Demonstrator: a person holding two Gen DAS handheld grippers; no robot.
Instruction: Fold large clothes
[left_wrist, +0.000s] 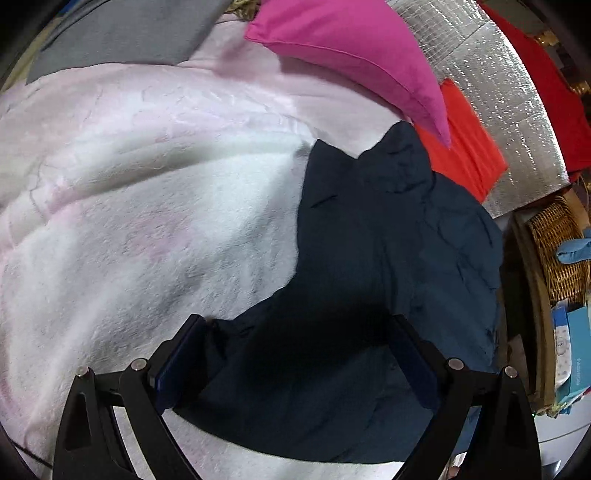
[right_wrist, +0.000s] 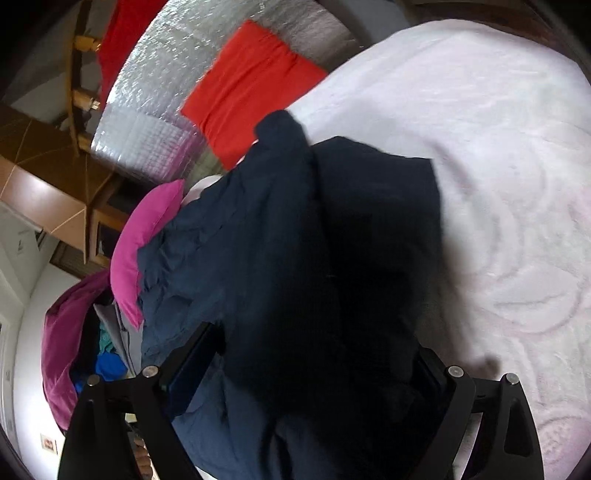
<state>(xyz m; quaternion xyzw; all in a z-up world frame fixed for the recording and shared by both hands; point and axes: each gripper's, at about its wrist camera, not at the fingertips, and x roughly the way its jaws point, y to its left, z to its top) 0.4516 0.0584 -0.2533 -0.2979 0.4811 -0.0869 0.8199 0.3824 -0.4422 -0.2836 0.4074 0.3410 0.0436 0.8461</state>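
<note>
Garment: a dark navy garment (left_wrist: 388, 258) of thin, creased cloth, lying crumpled on a pale pink fleece blanket (left_wrist: 147, 206); from the left wrist view its upper edge ends in 2 pointed corners, and its right side is wrinkled and a lighter blue.
Garment, right wrist view: the same navy garment (right_wrist: 288, 258) is bunched in thick folds, with a darker, smoother layer lying over a lighter, rumpled one; 1 rounded end points toward the orange cloth (right_wrist: 251, 85).
Left gripper (left_wrist: 295, 369): jaws spread wide, 1 finger on each side of the navy cloth, which passes between them; whether a pad touches it, I cannot tell.
Right gripper (right_wrist: 314, 376): jaws wide apart, the bunched cloth filling the gap; the blur hides whether it is gripped.
Blanket: embossed with curved patterns, covering most of the surface.
Around it: a magenta pillow (left_wrist: 351, 51) past the garment's far edge, the orange cloth lying on a silver foil mat (left_wrist: 491, 96), a wicker basket (left_wrist: 557, 251) at the right.
</note>
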